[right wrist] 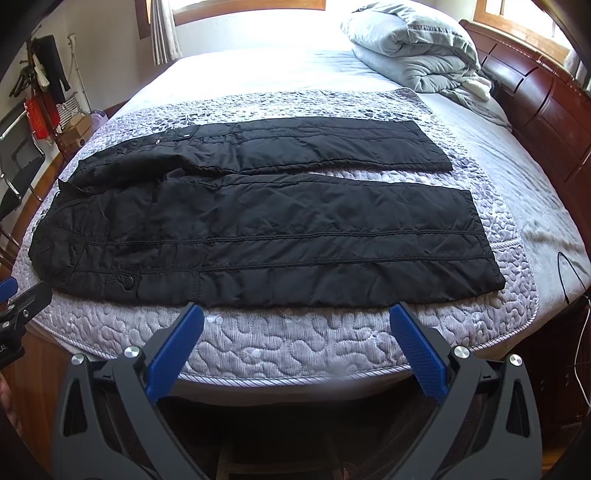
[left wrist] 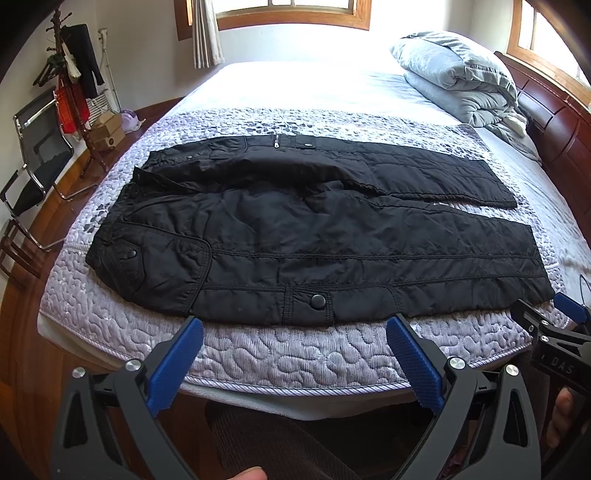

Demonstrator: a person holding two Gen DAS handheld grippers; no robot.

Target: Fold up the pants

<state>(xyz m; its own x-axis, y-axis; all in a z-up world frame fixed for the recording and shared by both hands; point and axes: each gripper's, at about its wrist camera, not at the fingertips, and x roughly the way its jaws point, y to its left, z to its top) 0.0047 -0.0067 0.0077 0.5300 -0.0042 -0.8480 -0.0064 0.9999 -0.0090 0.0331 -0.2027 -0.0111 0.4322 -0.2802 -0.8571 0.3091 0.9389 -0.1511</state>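
While both grippers [left wrist: 294, 354] [right wrist: 296, 339] gape wide, pants [left wrist: 295, 229] lie crosswise, waist left.

Definitely a home bedroom: a big bed [left wrist: 280, 354] with a quilted mattress fills the room. Folded duvet [left wrist: 458, 74] by its wooden headboard [left wrist: 554, 122], a coat rack [left wrist: 74, 85] off its far left corner, curtained window [left wrist: 291, 11] behind.
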